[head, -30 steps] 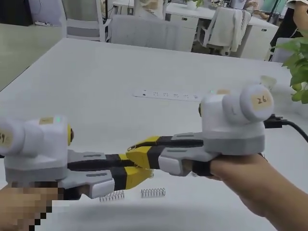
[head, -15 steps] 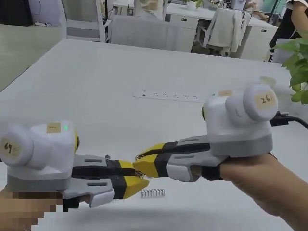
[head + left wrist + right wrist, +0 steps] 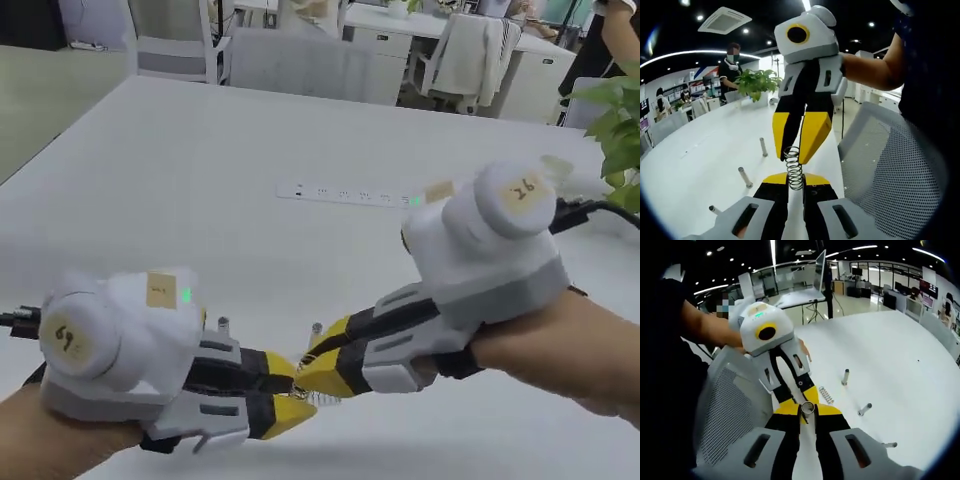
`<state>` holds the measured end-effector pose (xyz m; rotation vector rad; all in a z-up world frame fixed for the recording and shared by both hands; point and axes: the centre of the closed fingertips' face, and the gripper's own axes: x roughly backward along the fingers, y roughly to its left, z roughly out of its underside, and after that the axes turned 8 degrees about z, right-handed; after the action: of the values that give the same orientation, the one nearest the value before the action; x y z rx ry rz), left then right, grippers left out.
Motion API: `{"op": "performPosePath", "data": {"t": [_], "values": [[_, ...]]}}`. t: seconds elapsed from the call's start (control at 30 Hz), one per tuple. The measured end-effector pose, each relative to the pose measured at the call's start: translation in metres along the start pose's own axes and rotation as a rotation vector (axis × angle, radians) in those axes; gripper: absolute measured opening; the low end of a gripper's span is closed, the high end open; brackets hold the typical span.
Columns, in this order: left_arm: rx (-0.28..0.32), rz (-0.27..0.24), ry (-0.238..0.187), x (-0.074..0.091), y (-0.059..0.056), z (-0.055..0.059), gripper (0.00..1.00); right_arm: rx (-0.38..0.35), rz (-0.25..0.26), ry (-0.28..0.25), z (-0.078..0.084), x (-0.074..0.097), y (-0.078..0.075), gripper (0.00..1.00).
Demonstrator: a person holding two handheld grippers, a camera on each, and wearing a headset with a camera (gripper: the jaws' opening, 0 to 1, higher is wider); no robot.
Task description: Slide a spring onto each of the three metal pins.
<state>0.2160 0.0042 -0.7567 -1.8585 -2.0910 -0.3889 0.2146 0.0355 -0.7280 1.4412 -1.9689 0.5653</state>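
Note:
A small steel spring [image 3: 795, 167] is pinched at its lower end by my left gripper [image 3: 796, 184]. It sticks out toward my right gripper [image 3: 807, 412], whose yellow jaws close on its other end; from there the spring [image 3: 807, 408] shows end-on as a ring. Near the table's front edge the left gripper [image 3: 292, 392] and right gripper [image 3: 308, 372] meet tip to tip. Three upright metal pins [image 3: 845, 376] [image 3: 864, 409] [image 3: 888, 444] stand bare just beyond. A second spring [image 3: 826, 395] lies loose on the table beside the left gripper's jaws.
A white power strip [image 3: 345, 194] lies across the middle of the white table [image 3: 200, 160]. A mesh chair back [image 3: 890, 165] is close behind the right hand. Chairs, desks and a green plant [image 3: 615, 140] stand beyond the far edge.
Both grippers have tilted and drawn together until their tips meet on one spring. The left gripper has moved right. One of the two springs that lay on the table is gone from there.

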Motion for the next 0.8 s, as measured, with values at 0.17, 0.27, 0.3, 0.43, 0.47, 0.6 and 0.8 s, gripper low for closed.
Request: {"op": "performPosePath", "data": {"t": [0.17,0.27,0.3,0.43,0.47,0.6,0.8], "values": [[-0.037,0.02,0.048,-0.004,-0.007,0.006,0.02,0.097,-0.03,0.114,0.01,-0.001,0.007,0.08],[-0.041,0.027,0.064,-0.004,-0.008,0.008,0.01,0.127,-0.042,0.146,0.011,-0.004,0.01,0.08],[-0.043,0.029,0.071,-0.004,-0.008,0.01,0.01,0.131,-0.049,0.163,0.013,-0.005,0.011,0.08],[-0.063,0.034,0.099,-0.005,-0.01,0.013,0.01,0.15,-0.068,0.206,0.016,-0.007,0.012,0.08],[-0.066,0.037,0.102,-0.005,-0.011,0.013,0.01,0.156,-0.071,0.214,0.017,-0.008,0.013,0.08],[-0.069,0.043,0.116,-0.007,-0.012,0.015,0.01,0.193,-0.081,0.262,0.022,-0.011,0.015,0.08],[-0.049,0.046,0.112,-0.007,-0.012,0.015,0.01,0.213,-0.087,0.292,0.024,-0.012,0.015,0.09]]}}
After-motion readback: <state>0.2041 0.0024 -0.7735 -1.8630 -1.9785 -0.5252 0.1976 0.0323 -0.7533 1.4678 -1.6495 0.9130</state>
